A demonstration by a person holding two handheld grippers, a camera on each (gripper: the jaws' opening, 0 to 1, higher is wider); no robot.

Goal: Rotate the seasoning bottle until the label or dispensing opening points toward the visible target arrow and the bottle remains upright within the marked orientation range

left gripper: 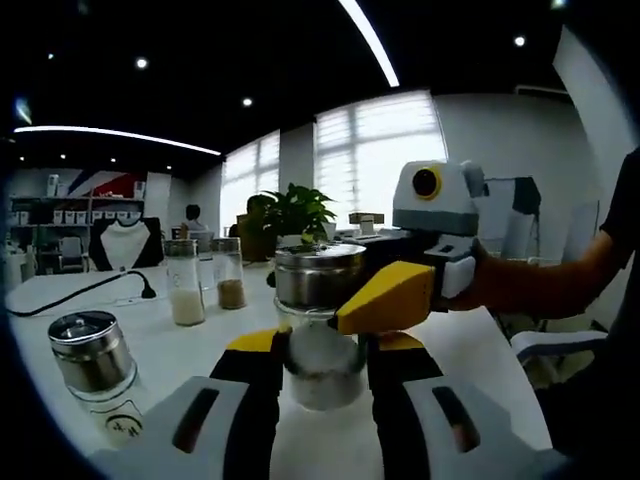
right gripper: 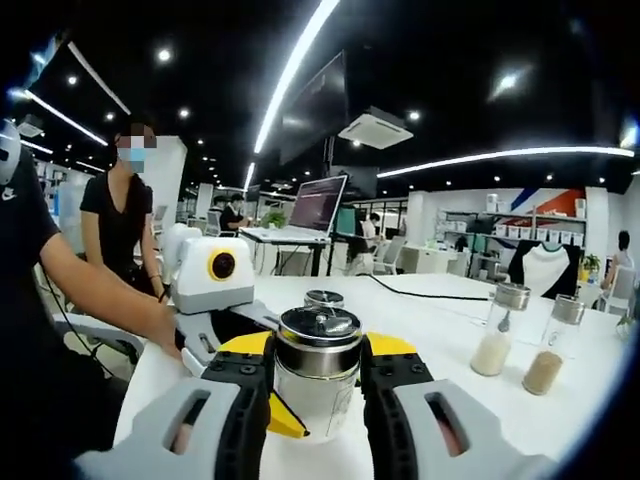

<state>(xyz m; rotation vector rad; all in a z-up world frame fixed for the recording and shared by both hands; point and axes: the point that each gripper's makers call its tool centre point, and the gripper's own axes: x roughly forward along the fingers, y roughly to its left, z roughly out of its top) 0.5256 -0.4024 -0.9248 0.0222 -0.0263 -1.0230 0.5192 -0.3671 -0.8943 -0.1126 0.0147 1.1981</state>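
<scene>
The seasoning bottle, clear glass with a steel lid and pale powder inside, stands upright on the white table. My left gripper is shut on its lower body. From the right, the right gripper reaches in, one yellow tip against the bottle just under the lid. In the right gripper view the same bottle sits between the black fingers of my right gripper, shut on its upper part. There the left gripper comes in from the left, low on the glass. No label or arrow is visible.
A second steel-lidded bottle stands at the near left, and two filled shakers stand further back beside a black cable. Another lid shows behind the held bottle. A person is by the table's left side.
</scene>
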